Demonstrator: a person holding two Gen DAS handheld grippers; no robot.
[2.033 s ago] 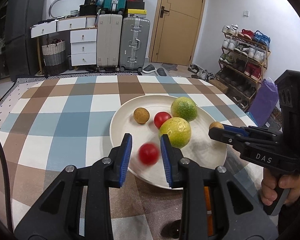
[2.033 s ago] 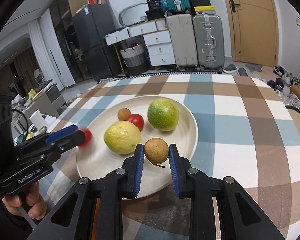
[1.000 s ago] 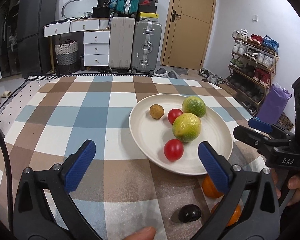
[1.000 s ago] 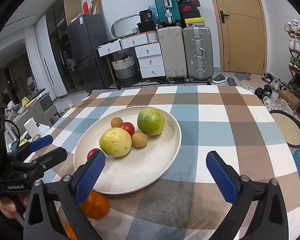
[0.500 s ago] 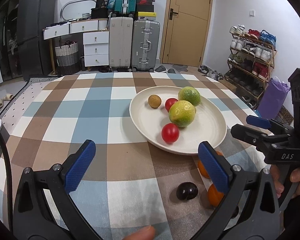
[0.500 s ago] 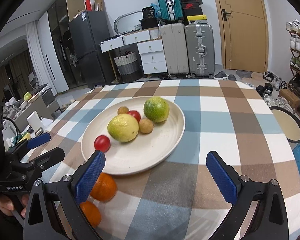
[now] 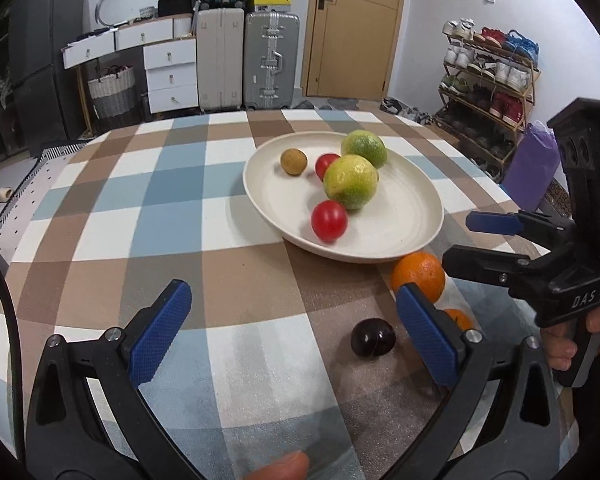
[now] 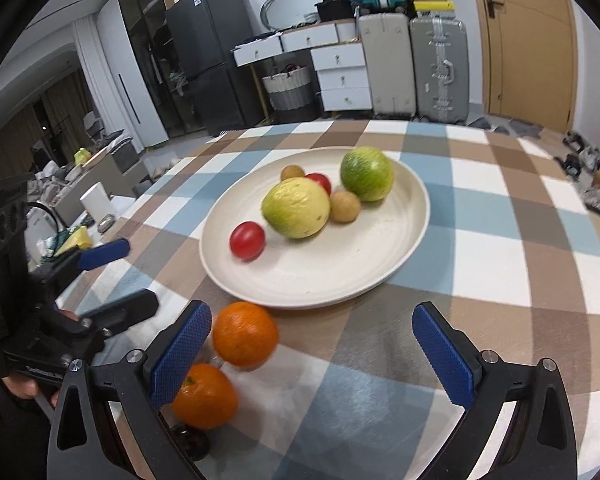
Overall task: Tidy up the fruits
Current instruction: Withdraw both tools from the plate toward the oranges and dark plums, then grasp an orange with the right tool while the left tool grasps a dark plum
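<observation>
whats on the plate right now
On the plate: a green citrus, a yellow-green citrus, two red tomatoes, and two small brown fruits. The citrus partly hides the farther tomato.

A checked cloth of brown, blue and white squares covers the tabletop [image 7: 148, 216]. Against the far wall stand two hard suitcases, one beige [image 7: 219, 64] and one silver [image 7: 272, 62], beside a wooden door [image 7: 352, 28]. White drawers [image 7: 171, 76] sit to their left, with a woven basket [image 7: 112, 94] below and a dark fridge [image 8: 204, 60] further along. A shoe rack [image 7: 488, 76] lines the right wall, a purple bag [image 7: 534, 172] near its foot.
</observation>
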